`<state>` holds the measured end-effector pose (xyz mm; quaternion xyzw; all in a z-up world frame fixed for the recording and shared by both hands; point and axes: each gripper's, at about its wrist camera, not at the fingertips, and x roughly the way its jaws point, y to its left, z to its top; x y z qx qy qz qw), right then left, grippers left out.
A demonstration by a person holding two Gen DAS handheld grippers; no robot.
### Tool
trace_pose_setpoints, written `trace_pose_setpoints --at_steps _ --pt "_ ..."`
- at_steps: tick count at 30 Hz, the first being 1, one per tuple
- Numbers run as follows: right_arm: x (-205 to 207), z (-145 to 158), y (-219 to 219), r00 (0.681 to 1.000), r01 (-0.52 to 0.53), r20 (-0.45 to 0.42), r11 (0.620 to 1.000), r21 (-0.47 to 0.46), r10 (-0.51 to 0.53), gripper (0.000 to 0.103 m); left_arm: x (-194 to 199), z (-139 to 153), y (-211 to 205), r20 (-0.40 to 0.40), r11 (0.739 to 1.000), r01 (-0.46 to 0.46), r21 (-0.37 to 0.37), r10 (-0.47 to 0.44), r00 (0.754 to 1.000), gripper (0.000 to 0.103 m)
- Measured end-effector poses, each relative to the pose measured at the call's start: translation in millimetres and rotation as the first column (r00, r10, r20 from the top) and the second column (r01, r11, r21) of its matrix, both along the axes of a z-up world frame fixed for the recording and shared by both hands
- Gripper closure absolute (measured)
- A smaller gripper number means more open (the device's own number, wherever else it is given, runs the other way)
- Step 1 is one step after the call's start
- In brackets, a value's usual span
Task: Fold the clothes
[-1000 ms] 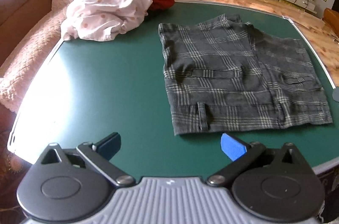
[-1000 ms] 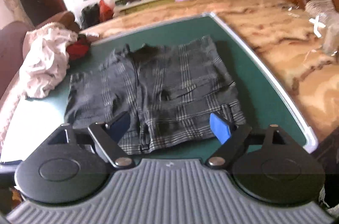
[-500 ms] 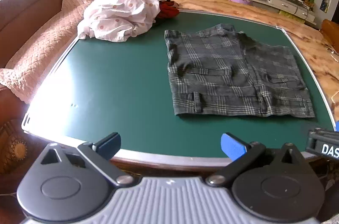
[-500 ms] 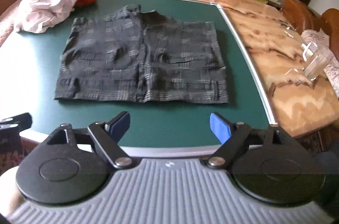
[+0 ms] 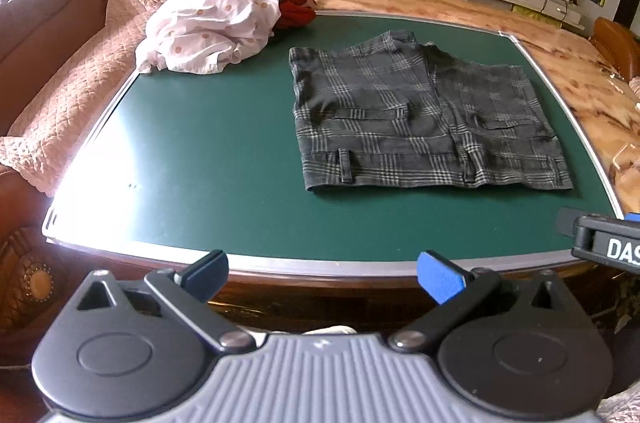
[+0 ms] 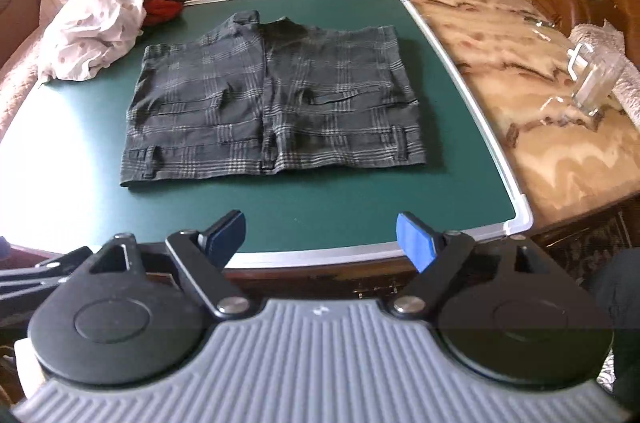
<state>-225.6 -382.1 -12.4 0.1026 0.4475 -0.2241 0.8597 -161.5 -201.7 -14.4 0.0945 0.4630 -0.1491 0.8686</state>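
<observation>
**Both tools back off the shorts**

Both tools have pulled back from over the desk (image 5: 224,143) to beyond its near edge. The plaid shorts (image 5: 420,119) lie spread flat, waistband nearest, unheld, so no fold is underway. The left tool (image 5: 320,273) and right tool (image 6: 320,237) hover level, side by side, fingers spread, empty.
</observation>
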Motion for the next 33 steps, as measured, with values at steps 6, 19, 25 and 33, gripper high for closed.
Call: trace_pose_setpoints --at_steps 6,19,25,33 --pt "-6 -2 -2 1.0 0.002 0.01 1.0 0.014 -0.002 0.013 -5 2 -1 0.01 1.0 0.01 -0.002 -0.01 1.0 0.0" --pt "-8 4 3 1.0 -0.003 0.031 1.0 0.0 0.003 0.013 -10 -2 -10 0.023 0.999 0.048 0.022 -0.048 0.999 0.0" --pt "-9 2 0 0.999 -0.007 0.032 1.0 0.003 0.007 0.013 -9 -7 -12 0.017 0.998 0.047 0.033 -0.047 0.999 0.0" --pt "-4 0 5 0.999 -0.011 0.032 1.0 -0.003 0.012 0.013 -4 -11 -9 0.011 0.999 0.029 0.036 -0.029 1.0 0.0"
